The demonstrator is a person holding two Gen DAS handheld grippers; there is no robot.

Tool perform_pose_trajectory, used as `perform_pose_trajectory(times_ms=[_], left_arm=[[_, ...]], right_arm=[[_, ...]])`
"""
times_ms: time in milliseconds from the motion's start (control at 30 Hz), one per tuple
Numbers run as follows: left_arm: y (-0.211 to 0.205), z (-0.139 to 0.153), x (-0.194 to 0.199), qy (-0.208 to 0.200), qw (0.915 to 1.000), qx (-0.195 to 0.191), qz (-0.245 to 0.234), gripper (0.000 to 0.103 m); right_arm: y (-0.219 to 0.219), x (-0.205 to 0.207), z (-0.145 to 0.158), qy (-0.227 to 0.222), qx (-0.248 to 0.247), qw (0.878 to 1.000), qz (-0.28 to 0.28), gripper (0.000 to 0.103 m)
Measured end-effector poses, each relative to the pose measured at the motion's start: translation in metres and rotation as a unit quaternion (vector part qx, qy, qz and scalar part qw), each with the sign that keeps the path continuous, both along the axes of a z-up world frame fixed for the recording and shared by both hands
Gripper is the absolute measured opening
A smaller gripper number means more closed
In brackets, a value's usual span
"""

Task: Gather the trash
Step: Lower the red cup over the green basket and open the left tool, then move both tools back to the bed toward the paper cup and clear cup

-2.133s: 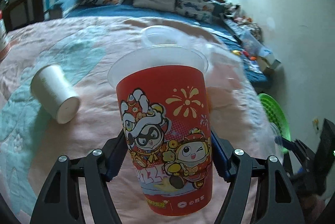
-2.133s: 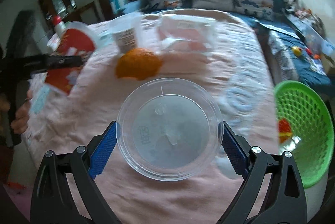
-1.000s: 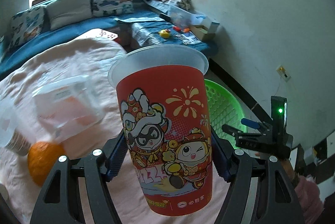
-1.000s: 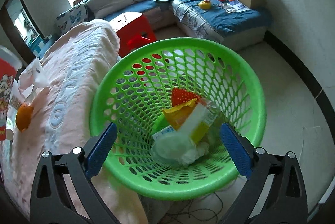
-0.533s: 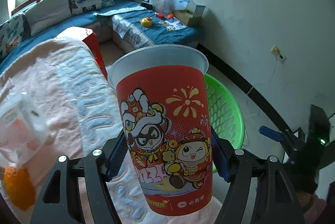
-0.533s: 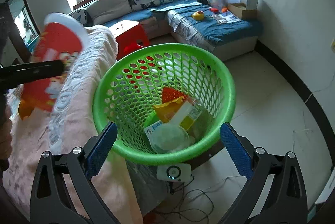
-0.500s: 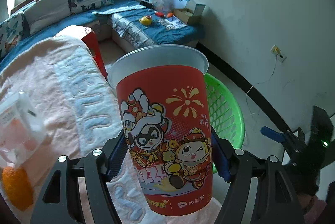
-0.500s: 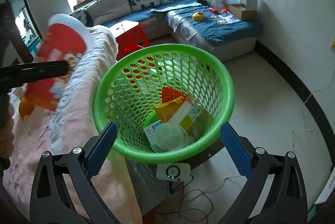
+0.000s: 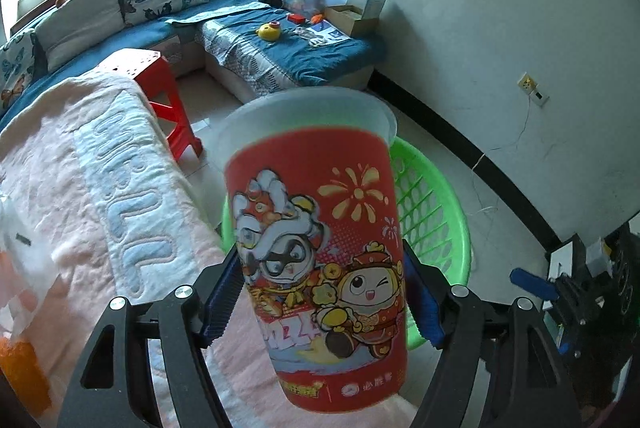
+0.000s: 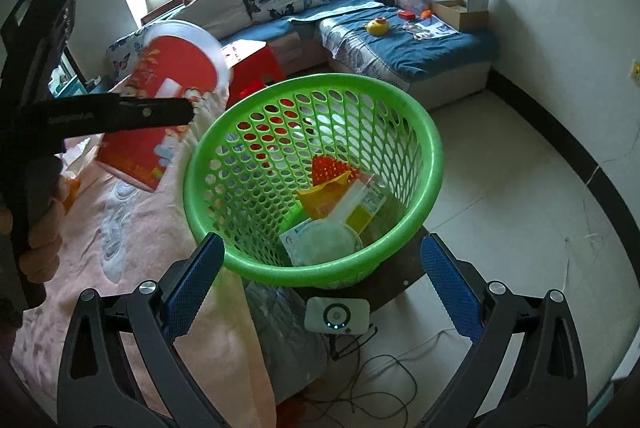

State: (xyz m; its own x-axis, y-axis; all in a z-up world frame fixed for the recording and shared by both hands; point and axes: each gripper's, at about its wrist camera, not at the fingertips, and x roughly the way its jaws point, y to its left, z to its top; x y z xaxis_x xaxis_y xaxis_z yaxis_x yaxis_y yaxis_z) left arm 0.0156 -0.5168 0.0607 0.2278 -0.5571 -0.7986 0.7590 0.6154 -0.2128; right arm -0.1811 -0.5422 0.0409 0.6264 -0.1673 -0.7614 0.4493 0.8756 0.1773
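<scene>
My left gripper (image 9: 322,302) is shut on a red cartoon-printed cup (image 9: 320,252) with a white rim, held in the air by the bed's edge. The cup also shows in the right wrist view (image 10: 160,107), tilted, just left of the green mesh basket (image 10: 400,107). The basket (image 9: 436,211) lies partly behind the cup in the left wrist view. It holds a clear plastic lid (image 10: 324,242), yellow and red wrappers (image 10: 332,183) and other trash. My right gripper (image 10: 320,284) is open and empty, just in front of the basket's near rim.
A pink quilted bed (image 10: 132,240) lies left of the basket. An orange (image 9: 20,372) and a clear bag (image 9: 24,248) lie on it. A red stool (image 9: 160,83) stands beyond. A blue sofa (image 10: 400,43) lines the far wall. A white device (image 10: 337,314) and cables lie under the basket.
The clear lid left my right gripper and now lies in the basket; that gripper backed off a little. My left gripper has carried the red cup from over the bed towards the basket.
</scene>
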Motion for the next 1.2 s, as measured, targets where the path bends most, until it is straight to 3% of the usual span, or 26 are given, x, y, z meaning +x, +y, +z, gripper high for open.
perform_pose_trajectory(times_ms=[167,433,833,1200], left_arm=[[-0.001,0.001,-0.008,-0.016,0.9998,-0.005,-0.009,0.08],[0.028,0.017,-0.015,-0.034,0.9994,-0.006,-0.001,0.081],[0.138,0.051,-0.009,-0.089,0.9925,-0.011,0.084,0.082],[0.274,0.065,-0.005,-0.108,0.9732,-0.001,0.203,0.082]], right_arm=[[0.002,-0.002,0.0,0.001,0.0,1.0,0.0,0.098],[0.014,0.0,0.013,-0.009,-0.007,1.0,0.015,0.098],[0.06,0.047,0.039,-0.029,-0.02,0.995,0.088,0.098],[0.133,0.097,0.051,-0.047,-0.02,0.986,0.161,0.098]])
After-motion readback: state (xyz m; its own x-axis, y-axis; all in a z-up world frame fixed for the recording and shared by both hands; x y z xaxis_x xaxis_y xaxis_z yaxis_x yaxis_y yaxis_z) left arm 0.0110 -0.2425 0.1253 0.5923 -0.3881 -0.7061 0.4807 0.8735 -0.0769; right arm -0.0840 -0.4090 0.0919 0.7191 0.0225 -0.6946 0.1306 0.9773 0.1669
